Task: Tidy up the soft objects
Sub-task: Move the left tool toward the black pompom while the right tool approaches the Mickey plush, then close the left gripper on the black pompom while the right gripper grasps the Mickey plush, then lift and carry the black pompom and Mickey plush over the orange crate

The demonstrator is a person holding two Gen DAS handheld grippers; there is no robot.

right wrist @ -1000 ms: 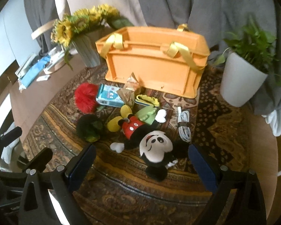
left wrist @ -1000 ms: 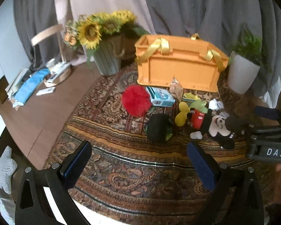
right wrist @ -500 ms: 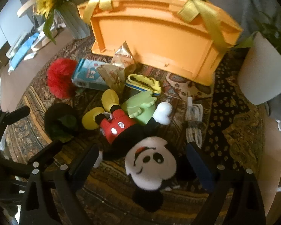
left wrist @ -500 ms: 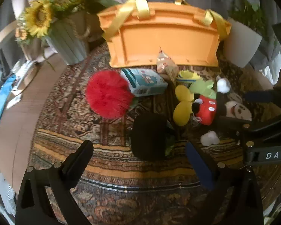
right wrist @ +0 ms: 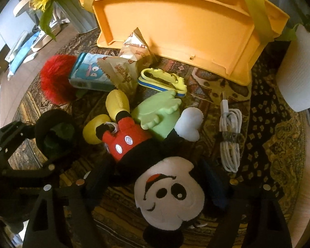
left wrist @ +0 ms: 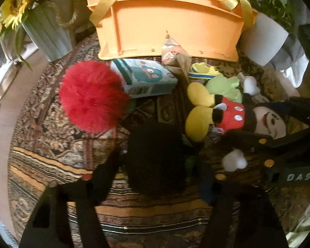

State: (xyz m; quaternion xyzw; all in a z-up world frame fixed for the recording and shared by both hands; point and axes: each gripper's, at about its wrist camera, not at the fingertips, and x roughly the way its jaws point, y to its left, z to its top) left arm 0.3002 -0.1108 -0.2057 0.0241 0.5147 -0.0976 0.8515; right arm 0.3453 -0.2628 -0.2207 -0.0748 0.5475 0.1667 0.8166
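A black fluffy ball (left wrist: 155,161) lies on the patterned rug, and my left gripper (left wrist: 157,177) is open with a finger on each side of it. It also shows in the right wrist view (right wrist: 55,132). A Mickey Mouse plush (right wrist: 167,188) lies on its back, and my right gripper (right wrist: 155,186) is open around its head. The plush also shows in the left wrist view (left wrist: 229,115). A red pompom (left wrist: 93,95) lies left of the toys. The orange basket (left wrist: 171,20) with yellow handles stands behind them.
A blue tissue pack (left wrist: 146,78), biscuit wrappers (right wrist: 126,62), a green and a yellow clip (right wrist: 161,80) and a coiled white cable (right wrist: 230,138) lie before the basket. A sunflower vase (left wrist: 47,33) stands back left, a white plant pot (right wrist: 299,72) at right.
Both grippers have moved forward and down. The left one now straddles the black ball, the right one straddles the Mickey plush's head.
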